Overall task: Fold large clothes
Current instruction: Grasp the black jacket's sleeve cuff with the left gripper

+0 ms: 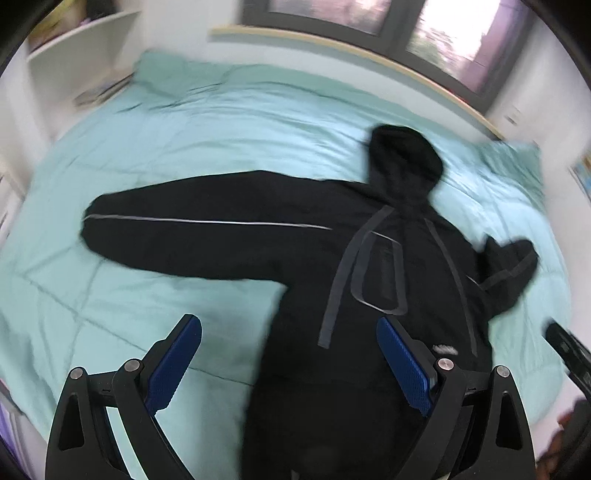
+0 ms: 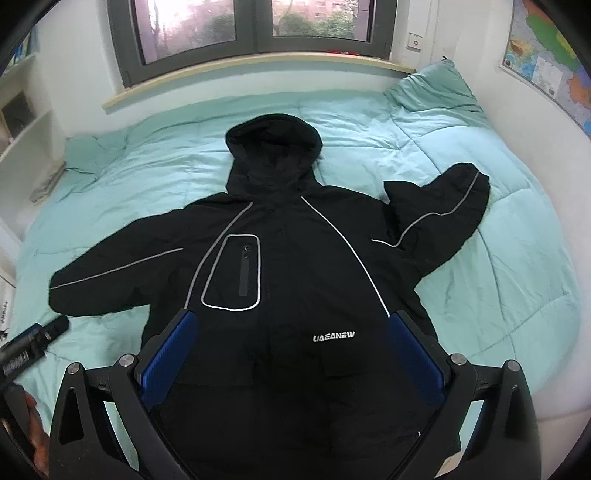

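A large black hooded jacket with grey piping lies face up on the bed, hood toward the window. Its left sleeve stretches out flat. Its right sleeve is bent back at the elbow. In the left wrist view the jacket lies right of centre with the long sleeve reaching left. My left gripper is open and empty above the jacket's lower left edge. My right gripper is open and empty above the jacket's hem.
A light teal quilt covers the bed. A window with a sill runs behind it. White shelves stand at the left. A map hangs on the right wall. The left gripper's tip shows at the left.
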